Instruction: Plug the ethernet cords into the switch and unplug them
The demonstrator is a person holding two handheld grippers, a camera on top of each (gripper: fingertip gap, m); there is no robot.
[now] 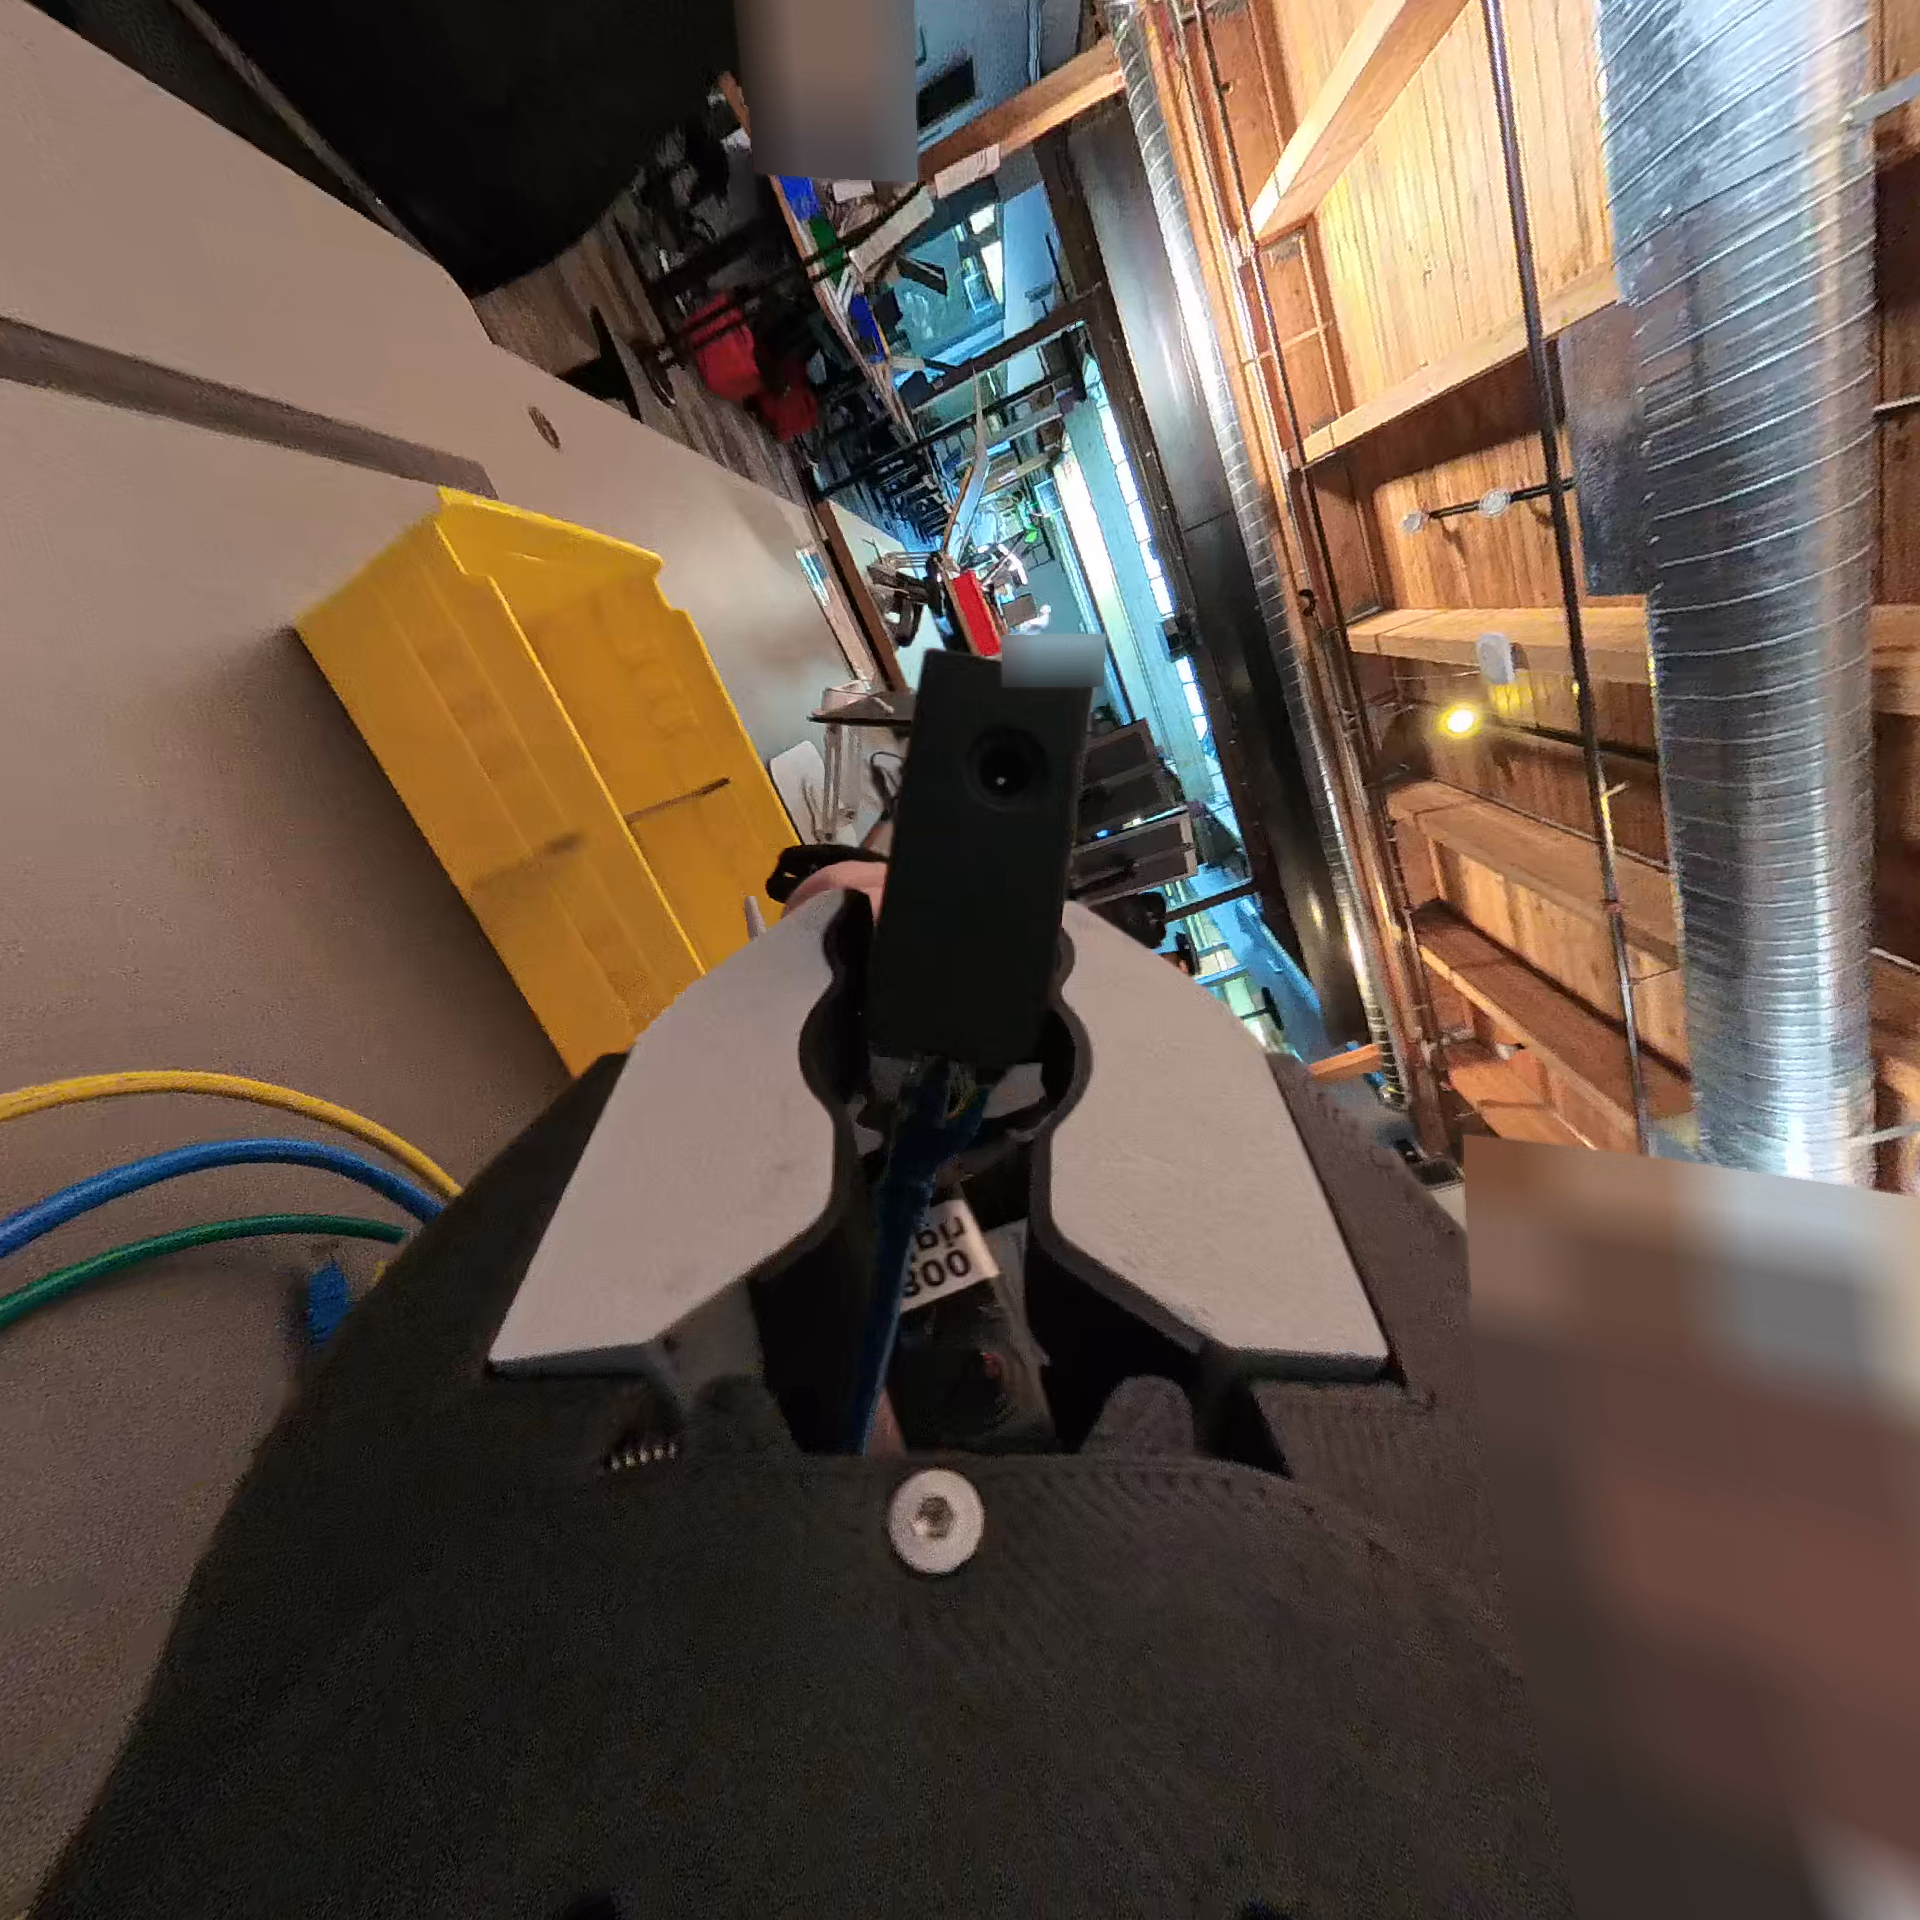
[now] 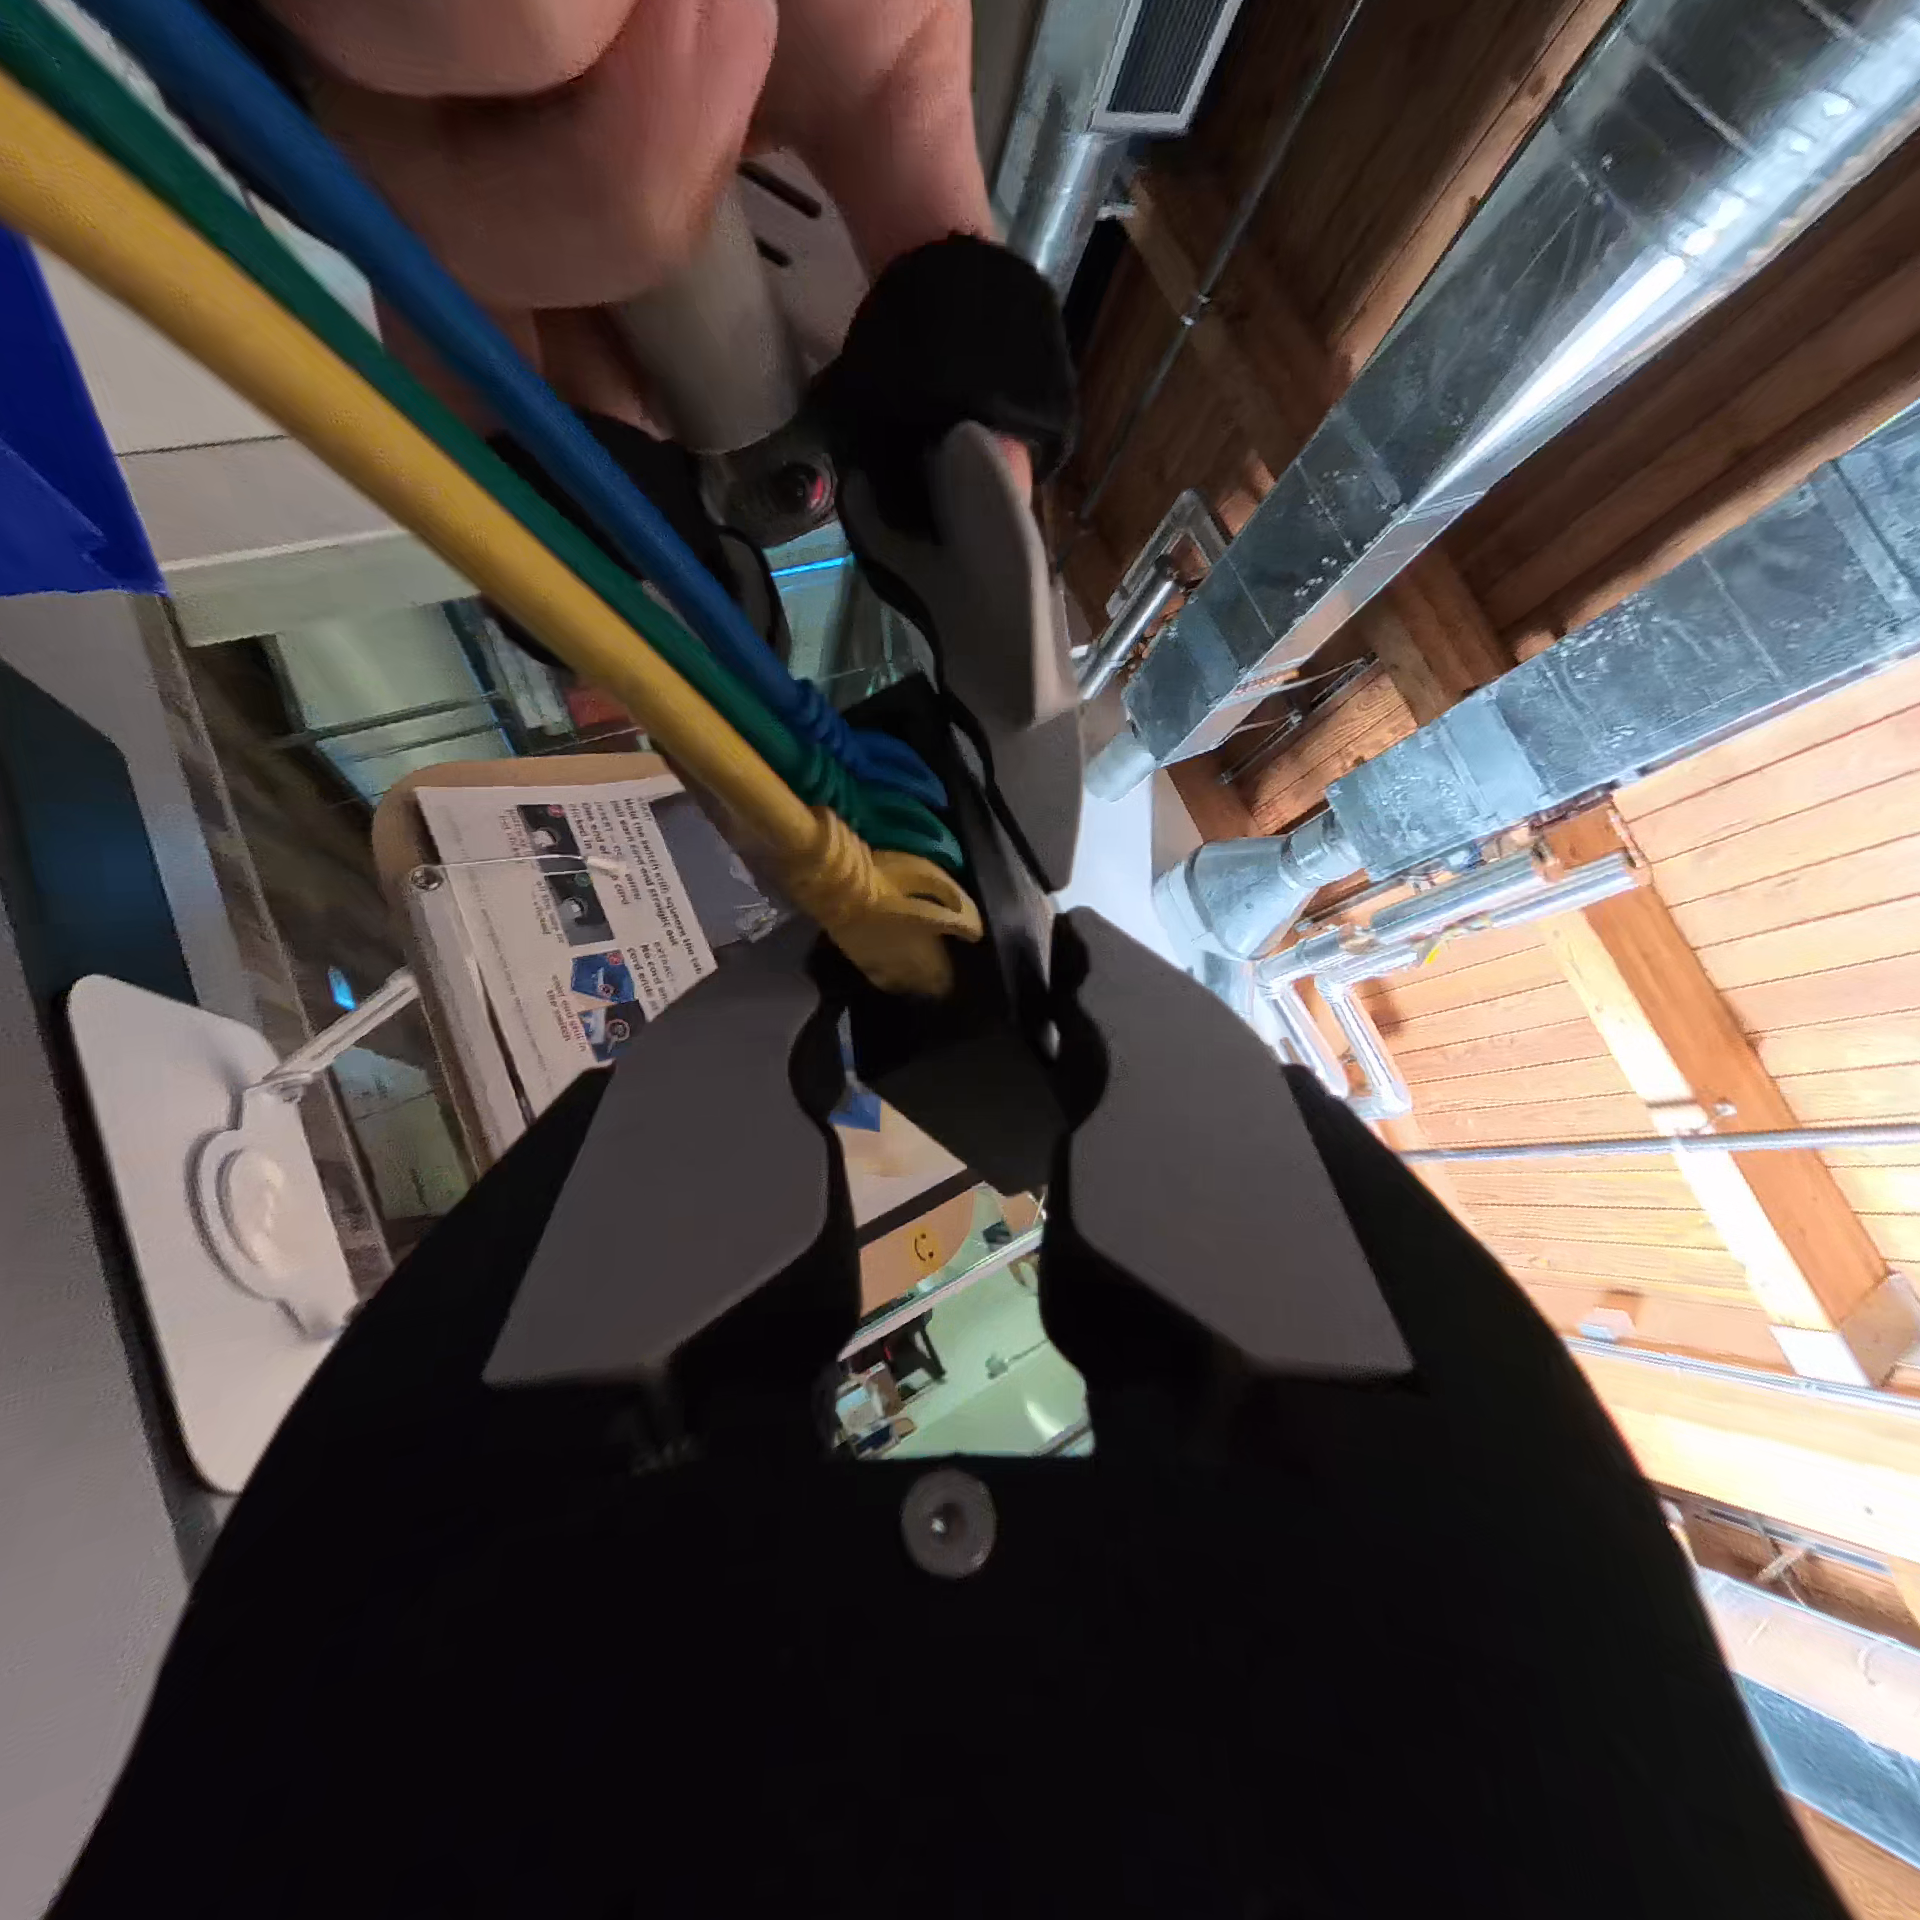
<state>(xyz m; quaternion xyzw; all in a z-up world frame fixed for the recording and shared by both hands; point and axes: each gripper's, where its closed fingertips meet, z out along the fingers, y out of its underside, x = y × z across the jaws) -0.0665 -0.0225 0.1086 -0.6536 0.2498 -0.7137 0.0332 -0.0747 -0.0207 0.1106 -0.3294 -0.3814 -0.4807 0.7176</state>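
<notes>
The switch (image 1: pixel 971 862) is a small black box, and both grippers clamp it from opposite ends. In the left wrist view, the left gripper (image 1: pixel 940 1049) has its grey fingers (image 1: pixel 717 1174) closed on one narrow end of the box; the face toward the camera shows one round socket. A dark blue cord runs down between the fingers toward the camera.

In the right wrist view, the right gripper (image 2: pixel 940 1049) pinches the lower corner of the switch (image 2: pixel 961 1081), which stands tilted. Three ethernet cords sit in ports side by side on one face: the yellow cord (image 2: pixel 343 416) nearest to the gripper, then the green cord (image 2: pixel 582 582), then the blue cord (image 2: pixel 499 364). Each ends in a ribbed boot of its own colour (the port openings themselves are hidden). Beyond the switch a person's hand (image 2: pixel 582 156) holds the other gripper.

The cords trail over the grey bench (image 1: pixel 156 831), near a yellow bin (image 1: pixel 540 748).
</notes>
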